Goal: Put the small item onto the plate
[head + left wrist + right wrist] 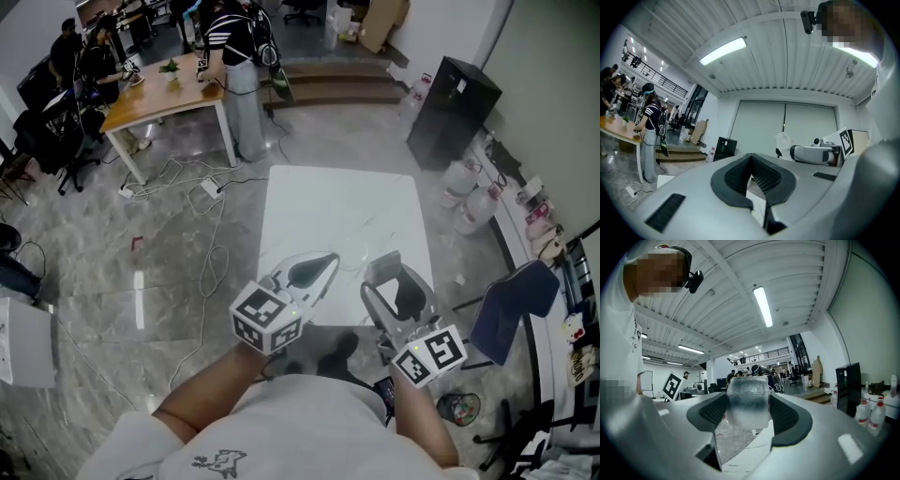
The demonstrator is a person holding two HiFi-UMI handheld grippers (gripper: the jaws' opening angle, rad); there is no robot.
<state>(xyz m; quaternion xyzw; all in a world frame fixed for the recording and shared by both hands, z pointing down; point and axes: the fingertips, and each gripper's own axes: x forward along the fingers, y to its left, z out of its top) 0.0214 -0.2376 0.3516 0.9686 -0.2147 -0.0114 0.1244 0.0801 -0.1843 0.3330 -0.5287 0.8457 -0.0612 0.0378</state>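
- Currently, left gripper [330, 258] [751, 158]: jaws closed tip to tip, nothing between them; held above the near edge of the table [337, 202]
- Right gripper [397, 279] [747, 397]: clenched on the small item [747, 405]; held above the near edge, toward the near right corner
- Small item: translucent, rounded; pinched between both pads, off the table
- Table: white marbled top

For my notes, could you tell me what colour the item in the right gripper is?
Translucent, whitish-grey item; right gripper view shows it best.
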